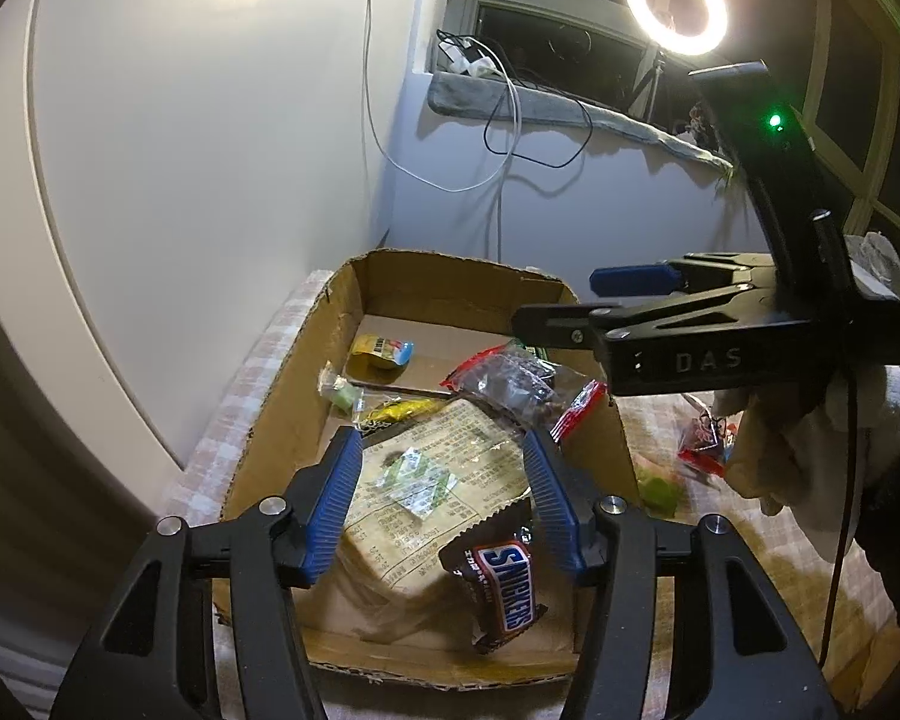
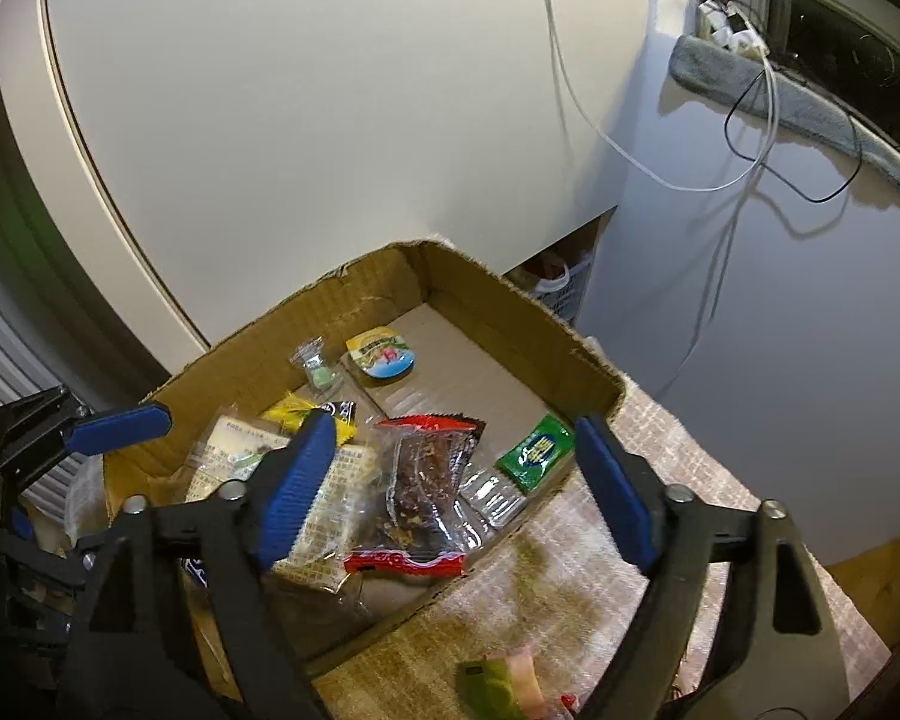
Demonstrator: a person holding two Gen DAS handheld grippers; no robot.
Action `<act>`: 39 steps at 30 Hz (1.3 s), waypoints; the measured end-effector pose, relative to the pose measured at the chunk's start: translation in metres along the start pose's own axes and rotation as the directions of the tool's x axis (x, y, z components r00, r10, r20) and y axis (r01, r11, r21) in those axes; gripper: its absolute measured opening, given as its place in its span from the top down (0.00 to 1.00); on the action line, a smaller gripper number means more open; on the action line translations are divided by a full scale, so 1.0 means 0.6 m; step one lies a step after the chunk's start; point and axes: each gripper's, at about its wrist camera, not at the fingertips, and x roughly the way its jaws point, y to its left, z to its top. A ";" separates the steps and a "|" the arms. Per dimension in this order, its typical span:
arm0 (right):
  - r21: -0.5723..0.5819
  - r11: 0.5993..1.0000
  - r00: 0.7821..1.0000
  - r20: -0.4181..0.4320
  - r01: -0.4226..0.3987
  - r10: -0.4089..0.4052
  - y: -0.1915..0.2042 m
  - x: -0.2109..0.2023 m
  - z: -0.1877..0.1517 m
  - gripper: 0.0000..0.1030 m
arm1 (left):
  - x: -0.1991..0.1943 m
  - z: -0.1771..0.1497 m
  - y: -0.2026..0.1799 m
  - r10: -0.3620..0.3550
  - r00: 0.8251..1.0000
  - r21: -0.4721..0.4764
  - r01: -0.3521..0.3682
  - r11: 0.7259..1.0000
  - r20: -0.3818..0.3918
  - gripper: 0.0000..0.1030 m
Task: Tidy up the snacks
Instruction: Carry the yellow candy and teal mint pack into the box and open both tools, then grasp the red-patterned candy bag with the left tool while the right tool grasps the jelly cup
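A shallow cardboard box holds several snacks. My left gripper hangs open over its near end, pads apart and touching nothing. Below the gap lies a Snickers bar on a large printed clear packet. My right gripper stands open over the box's right side, above a red-ended clear packet of dark snack and a green sachet. In the left wrist view the right gripper reaches in from the right, with a gloved hand holding it.
A yellow jelly cup and a small green candy lie at the box's far end. Outside the box, on the checked cloth, are a red packet and a green snack. White walls with hanging cables stand close behind.
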 end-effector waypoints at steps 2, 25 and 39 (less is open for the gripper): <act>0.002 1.000 1.000 -0.002 -0.006 0.006 -0.001 -0.002 0.000 0.17 | 0.000 0.000 -0.003 0.001 1.000 0.003 -0.001 1.000 0.001 0.46; 0.097 0.992 0.997 0.000 0.075 -0.076 -0.124 -0.125 -0.110 0.17 | -0.001 0.000 -0.112 -0.119 0.993 0.088 0.119 0.989 -0.009 0.46; 0.216 0.971 0.993 -0.067 0.105 -0.093 -0.214 -0.146 -0.231 0.21 | 0.040 -0.013 -0.231 -0.205 0.974 0.167 0.218 0.961 -0.092 0.52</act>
